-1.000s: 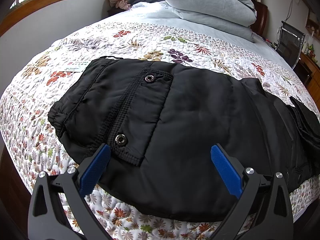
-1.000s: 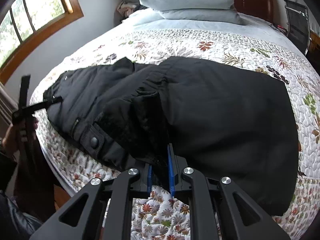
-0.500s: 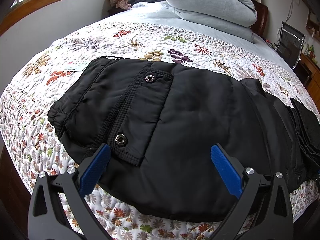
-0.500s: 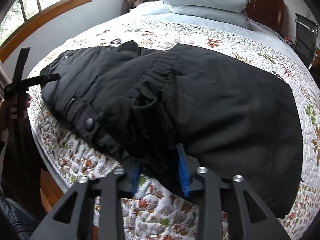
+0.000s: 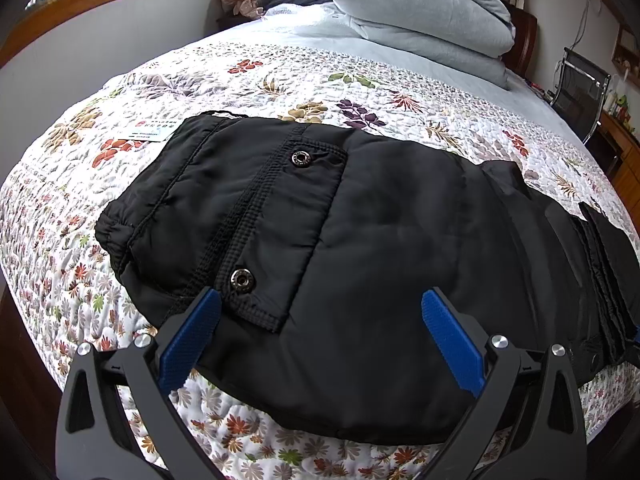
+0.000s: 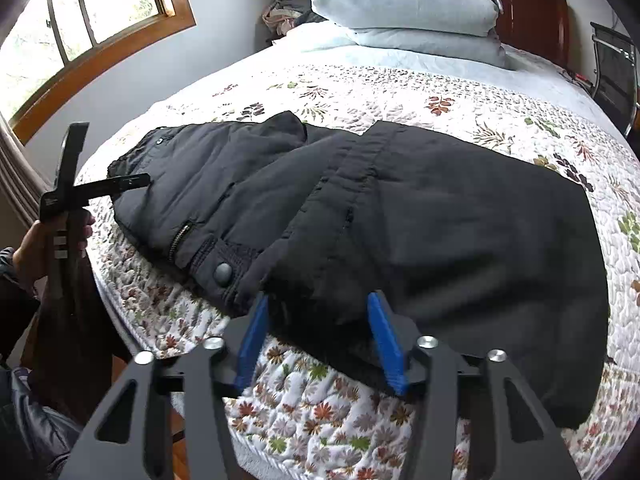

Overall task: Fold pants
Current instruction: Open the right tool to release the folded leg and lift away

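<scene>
Black padded pants (image 5: 360,248) lie across the near edge of a floral quilted bed (image 5: 280,76), waist end with two snap buttons at the left. In the right wrist view the pants (image 6: 460,232) show a leg folded over the waist part. My left gripper (image 5: 320,332) is open, blue pads wide apart, hovering over the pants' near edge, holding nothing. My right gripper (image 6: 320,336) is open, its pads on either side of the folded near edge, not pinching it. The left gripper also shows in the right wrist view (image 6: 76,196) at the left, held by a hand.
Stacked grey pillows (image 5: 420,4) lie at the head of the bed. A small white tag or card (image 5: 150,133) lies on the quilt beside the waist. A chair (image 5: 580,92) stands at the right. A window (image 6: 80,20) is on the left wall.
My right gripper has opened and let go of the pants fabric it was pinching, and drawn back a little. The fold now rests on the bed. My left gripper has stayed open in place.
</scene>
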Tool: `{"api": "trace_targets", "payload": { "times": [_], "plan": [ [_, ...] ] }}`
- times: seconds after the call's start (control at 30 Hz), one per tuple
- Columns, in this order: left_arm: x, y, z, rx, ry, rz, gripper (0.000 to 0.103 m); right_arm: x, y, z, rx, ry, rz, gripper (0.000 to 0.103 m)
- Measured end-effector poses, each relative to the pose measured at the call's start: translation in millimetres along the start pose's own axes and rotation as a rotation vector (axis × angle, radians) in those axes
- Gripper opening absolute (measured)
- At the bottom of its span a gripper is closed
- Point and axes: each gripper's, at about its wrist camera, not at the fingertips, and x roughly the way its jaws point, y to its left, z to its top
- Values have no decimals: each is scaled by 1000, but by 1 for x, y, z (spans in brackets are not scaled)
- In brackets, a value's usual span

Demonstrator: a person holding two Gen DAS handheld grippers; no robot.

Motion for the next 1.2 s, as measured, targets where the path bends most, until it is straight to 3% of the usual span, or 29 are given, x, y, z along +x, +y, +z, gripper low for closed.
{"api": "trace_targets", "payload": {
  "times": [0.1,0.23,0.73,0.87,0.93,1.03,1.13,1.2],
  "plan": [
    [0,0,0,2,0,-2,100,6,1,1,-5,10,6,41],
    [0,0,0,2,1,-2,100,6,6,1,-26,13,23,24],
    [0,0,0,-1,0,-2,100,16,9,-5,-41,47,45,22],
    [-1,0,0,-5,1,-6,100,13,6,-4,-24,42,56,26],
    [-4,1,1,-23,2,-19,100,6,4,-2,-4,32,79,40],
    [-23,9,2,-61,-27,-42,100,-16,-3,3,42,-26,108,52],
    [-45,24,2,-142,-63,-70,100,-42,-22,8,125,-89,123,62],
    [-59,45,-2,-261,-74,-127,100,-58,-42,10,196,-130,128,62]
  ]
}}
